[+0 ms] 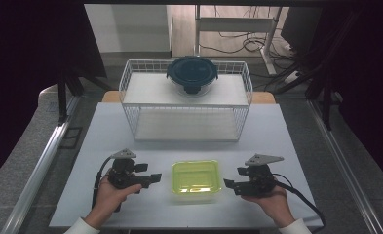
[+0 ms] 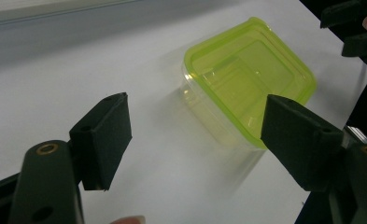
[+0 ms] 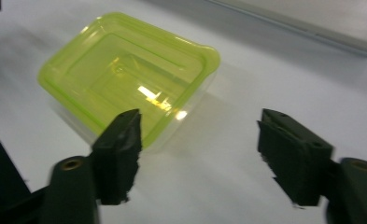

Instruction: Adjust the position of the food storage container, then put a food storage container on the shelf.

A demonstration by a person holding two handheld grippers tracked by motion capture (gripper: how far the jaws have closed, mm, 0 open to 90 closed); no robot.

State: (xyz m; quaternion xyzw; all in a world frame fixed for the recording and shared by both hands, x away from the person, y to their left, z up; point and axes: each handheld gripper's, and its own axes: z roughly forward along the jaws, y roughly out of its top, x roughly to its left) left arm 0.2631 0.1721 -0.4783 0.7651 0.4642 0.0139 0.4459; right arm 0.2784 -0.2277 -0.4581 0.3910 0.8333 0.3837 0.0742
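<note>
A clear square container with a yellow-green lid (image 1: 196, 177) sits near the front middle of the white table (image 1: 111, 126). My left gripper (image 1: 152, 178) is held just to its left, jaws wide apart and empty, pointing at the container (image 2: 249, 77). On the other side my right gripper (image 1: 229, 185) faces it, also open with nothing between the jaws; the container (image 3: 127, 77) lies ahead and to the left of them. A round container with a dark blue lid (image 1: 192, 73) stands on top of the white wire rack (image 1: 130, 97).
The wire rack takes up the back middle of the table, with a shelf below its top. The right gripper (image 2: 354, 32) shows at the top right of the left gripper view. Metal rails run along both table sides; desk legs and cables lie beyond.
</note>
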